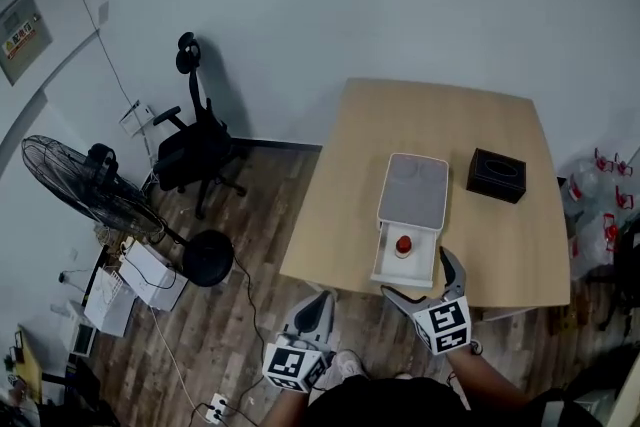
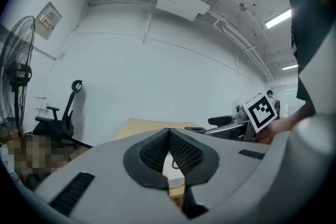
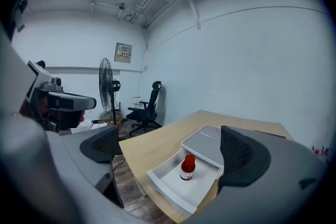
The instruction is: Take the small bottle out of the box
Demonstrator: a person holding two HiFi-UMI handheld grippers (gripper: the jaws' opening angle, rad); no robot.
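A small bottle (image 1: 403, 245) with a red cap stands upright in the pulled-out drawer (image 1: 384, 268) of a white box (image 1: 413, 189) on the wooden table (image 1: 345, 205). My right gripper (image 1: 418, 275) hovers open just in front of the drawer, at the table's near edge. In the right gripper view the bottle (image 3: 187, 167) stands in the drawer (image 3: 169, 184), ahead of and between the spread jaws of the right gripper (image 3: 170, 150), apart from both. My left gripper (image 1: 321, 299) hangs shut and empty below the table's near left corner. In its own view the left gripper (image 2: 169, 132) shows its jaws meeting.
A black tissue box (image 1: 497, 174) sits right of the white box. On the floor to the left are a black office chair (image 1: 200, 150), a standing fan (image 1: 90, 185), white cartons (image 1: 150, 275) and cables. The right gripper's marker cube (image 2: 261, 110) shows in the left gripper view.
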